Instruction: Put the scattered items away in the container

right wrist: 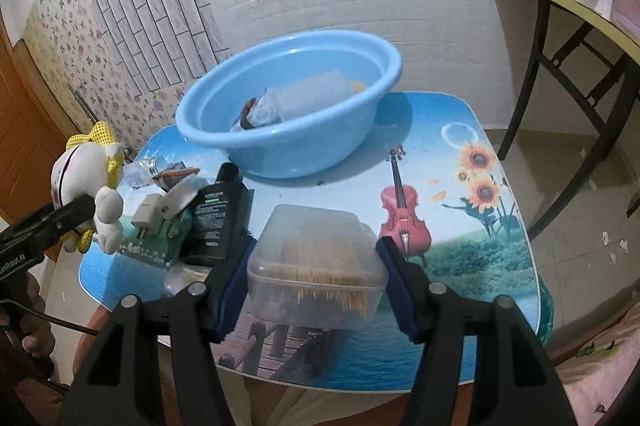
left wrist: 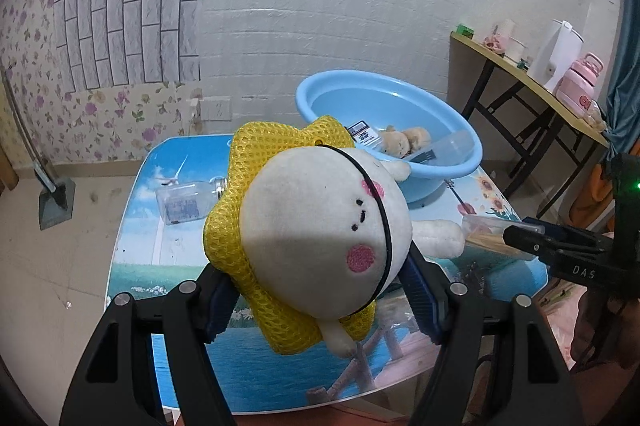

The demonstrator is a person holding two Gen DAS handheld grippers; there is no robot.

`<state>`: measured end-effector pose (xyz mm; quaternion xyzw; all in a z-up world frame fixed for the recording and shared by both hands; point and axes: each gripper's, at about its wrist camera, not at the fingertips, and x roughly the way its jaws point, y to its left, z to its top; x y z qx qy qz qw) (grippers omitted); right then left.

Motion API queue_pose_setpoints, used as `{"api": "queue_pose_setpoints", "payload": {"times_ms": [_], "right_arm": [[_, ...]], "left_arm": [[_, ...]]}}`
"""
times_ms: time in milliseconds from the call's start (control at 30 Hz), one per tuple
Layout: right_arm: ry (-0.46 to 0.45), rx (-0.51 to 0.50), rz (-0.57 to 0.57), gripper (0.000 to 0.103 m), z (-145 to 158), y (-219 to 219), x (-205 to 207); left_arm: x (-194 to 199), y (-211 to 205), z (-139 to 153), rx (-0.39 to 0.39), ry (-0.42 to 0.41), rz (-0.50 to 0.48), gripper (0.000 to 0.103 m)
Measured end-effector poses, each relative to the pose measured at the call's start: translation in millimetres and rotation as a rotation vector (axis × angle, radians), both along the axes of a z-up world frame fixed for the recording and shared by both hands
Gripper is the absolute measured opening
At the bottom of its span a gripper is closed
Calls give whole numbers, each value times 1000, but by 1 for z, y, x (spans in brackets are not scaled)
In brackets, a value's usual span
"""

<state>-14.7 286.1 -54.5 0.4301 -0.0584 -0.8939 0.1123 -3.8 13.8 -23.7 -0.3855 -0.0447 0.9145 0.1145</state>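
**Q:** Blue-padded jaws on your left gripper point(left wrist: 320, 302): what do they hold?

**A:** They clamp the white plush toy point(left wrist: 320, 230) with its yellow mesh collar, lifted above the table point(left wrist: 132, 226) and tilted, short of the blue basin point(left wrist: 436, 170).

**Q:** And your right gripper point(right wrist: 316, 286)?

**A:** Its fingers press both sides of the clear toothpick box point(right wrist: 316, 266), level, near the table's front edge. The basin point(right wrist: 288, 142) stands beyond it, already holding several items. A black bottle point(right wrist: 218, 214) lies just left of the box.
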Motion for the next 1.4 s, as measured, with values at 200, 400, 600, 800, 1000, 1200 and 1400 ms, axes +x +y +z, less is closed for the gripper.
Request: {"api": "queue_pose_setpoints", "payload": {"times_ms": [200,400,600,800,1000,1200,1400], "right_arm": [[47,7,6,60,22,4,-1],[100,-17,8,60,44,9,-5],[122,-21,13,60,50,8,-15],[119,-18,20,60,51,8,-32],[155,-5,36,60,59,6,-45],[177,3,50,60,65,1,-58],[198,18,60,60,68,-5,-74]], "left_arm": [[-7,2,7,22,7,0,72],[-19,9,13,20,11,-17,72],[-37,21,20,10,21,-41,72],[-59,29,25,11,30,-52,72],[-78,37,23,7,27,-76,72],[-94,43,20,10,22,-93,72],[-106,49,17,5,19,-103,72]]}}
